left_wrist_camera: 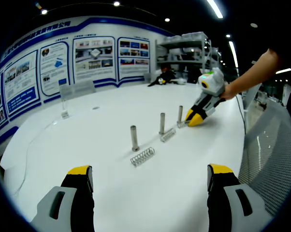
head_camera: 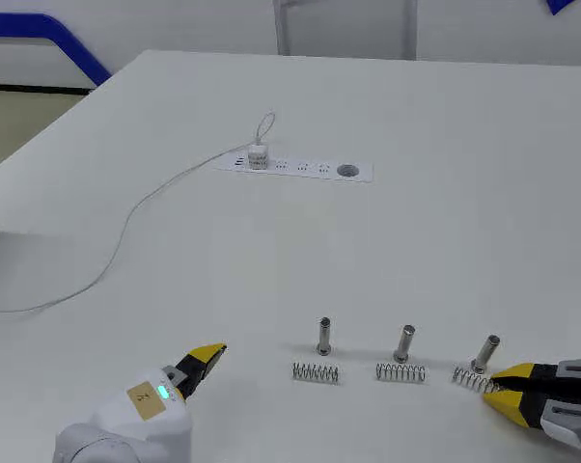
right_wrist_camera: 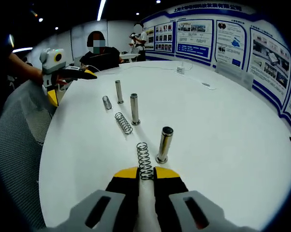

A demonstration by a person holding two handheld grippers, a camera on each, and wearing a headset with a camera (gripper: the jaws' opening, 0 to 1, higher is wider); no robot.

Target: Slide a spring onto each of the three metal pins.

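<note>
R tool (right_wrist_camera: 145, 173): jaws nearly together, yellow tips nipping the near end of the end spring (right_wrist_camera: 143, 157); rest of the coil lies flat on the surface (head_camera: 368, 241), pointing away up the frame; nothing lifted yet. Gripping by the end coil prob. leaves the open bore and most of the length free to go over a pin top. Just beside it, right of centre in the R gripper view, the end pin (right_wrist_camera: 164, 144) stands upright on its flanged foot, bare; spring close to it but apart, as far as I can tell.

Further up the frame: mid spring (right_wrist_camera: 123, 123) lying by the mid pin (right_wrist_camera: 134, 109), then far spring (right_wrist_camera: 107, 102) by the far pin (right_wrist_camera: 119, 92); each spring paired w/ its own pin, so no sorting needed; all 3 pins w/o springs.

L tool (left_wrist_camera: 150, 169): jaws wide apart, holding nothing; sits lower left in the head view, clear of the row, prob. parked so it doesn't knock the pins, or ready to steady one.
</note>
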